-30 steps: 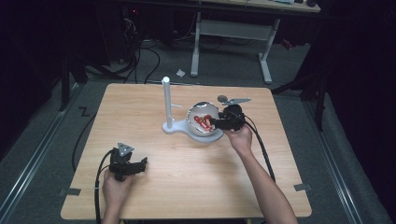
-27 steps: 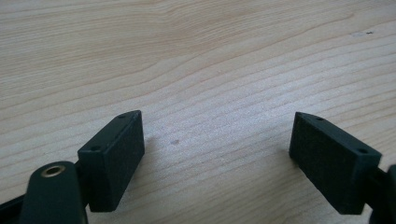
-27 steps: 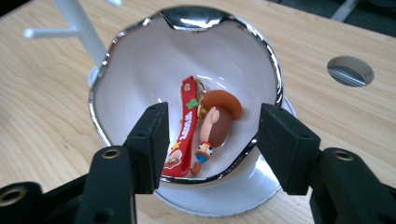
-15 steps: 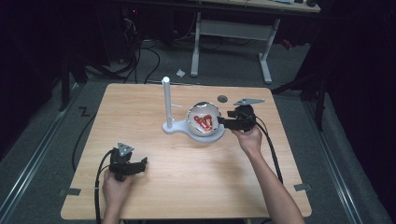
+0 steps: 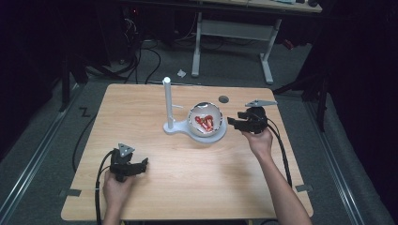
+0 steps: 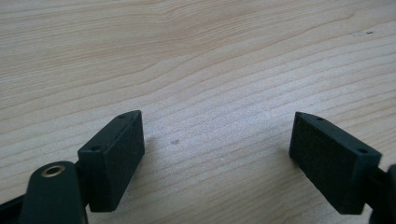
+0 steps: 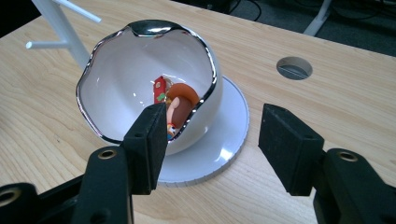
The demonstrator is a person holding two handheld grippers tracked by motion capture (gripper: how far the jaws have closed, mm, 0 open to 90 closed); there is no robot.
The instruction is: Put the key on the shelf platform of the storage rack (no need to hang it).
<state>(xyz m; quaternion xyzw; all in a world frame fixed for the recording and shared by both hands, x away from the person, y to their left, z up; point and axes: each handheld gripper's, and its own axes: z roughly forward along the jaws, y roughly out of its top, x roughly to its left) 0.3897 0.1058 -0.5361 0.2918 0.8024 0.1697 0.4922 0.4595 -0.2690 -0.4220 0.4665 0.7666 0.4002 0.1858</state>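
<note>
Surroundings: dark room, grey floor, cables and a desk frame seen beyond a light wooden table [image 5: 187, 187].
Bowl: a white, egg-shaped bowl [image 5: 205, 119] with a jagged, chrome-edged rim is seen right of the table's middle, on the round end of a white stand base [image 7: 231, 126].
Bowl orientation: tipped on its side; in the right gripper view the mouth is turned up and toward the camera, the rounded bottom away. No long axis can be made out on so round a shape.
Contents: red and orange items [image 7: 173, 105] are held inside the bowl, low against its near wall.
Post: a white upright post [image 5: 167, 101] with side pegs is carried at the left end of the same base.
Hole: a round cable hole [image 5: 224, 99] is noted on the far right of the table.
Writing: none legible.
Right gripper [image 5: 233, 123]: held level, just right of the bowl, jaws parted, nothing between the pads.
Left gripper [image 5: 142, 164]: kept near the table's near-left edge, jaws wide apart over bare wood.
Change: a second ago the right gripper was at the bowl's mouth; it has since been drawn back to the right, its jaws opened a little, then steady. The left gripper is unmoved.
</note>
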